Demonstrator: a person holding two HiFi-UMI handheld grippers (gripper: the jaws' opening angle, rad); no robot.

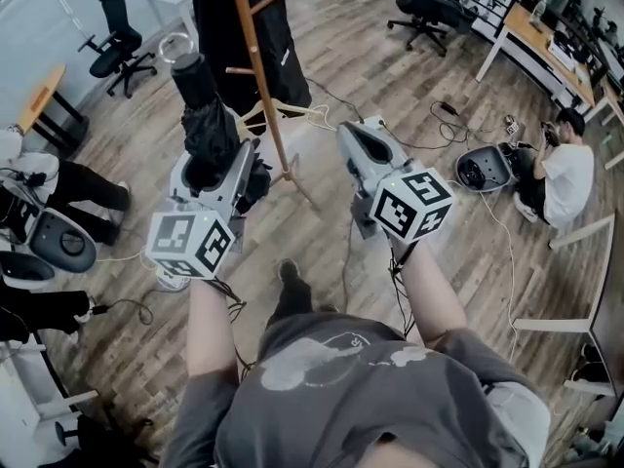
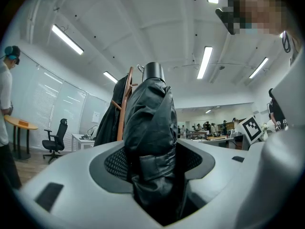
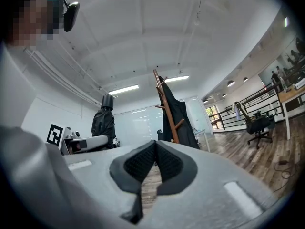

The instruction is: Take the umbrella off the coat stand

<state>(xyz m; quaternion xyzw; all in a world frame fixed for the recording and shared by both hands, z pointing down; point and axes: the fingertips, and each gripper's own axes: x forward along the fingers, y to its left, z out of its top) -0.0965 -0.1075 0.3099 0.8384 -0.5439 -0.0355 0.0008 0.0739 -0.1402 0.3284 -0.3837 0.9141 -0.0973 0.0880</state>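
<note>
**Folded umbrella, off the stand and in the left grip**

1. Left gripper [image 1: 213,169]: jaws parted to the width of the bundle and clamped on the umbrella's lower part. Moulded grey shell, matt; dark ribbed pads pressing the cloth on both sides.

2. Umbrella [image 2: 150,123]: compact folding type, standing upright between the left jaws and rising above them. Black canopy cloth, slightly glossy, crumpled into loose vertical folds. A wrap band [image 2: 153,160] cinches it just above the jaws. The upper end is a smooth black cylindrical cap [image 2: 153,71].

3. Right gripper [image 3: 153,156]: jaws closed against each other, nothing between them. Same grey shell and ribbed pads. It is held level beside the left gripper, apart from the umbrella.

4. Coat stand [image 1: 258,57]: ahead of both grippers, past the umbrella. Slim pole of reddish wood with short angled pegs. No part of the umbrella touches it in any view.

5. Black coat [image 1: 216,18]: hangs on the stand, limp and matt, reaching well down the pole.

6. Floor [image 1: 331,242]: wood-grain planks under the stand and grippers.

Progress, as judged: the removal looks done, since the umbrella is clear of the pegs and carried by the left gripper alone. Whether it must be set down anywhere, the task does not say.
</note>
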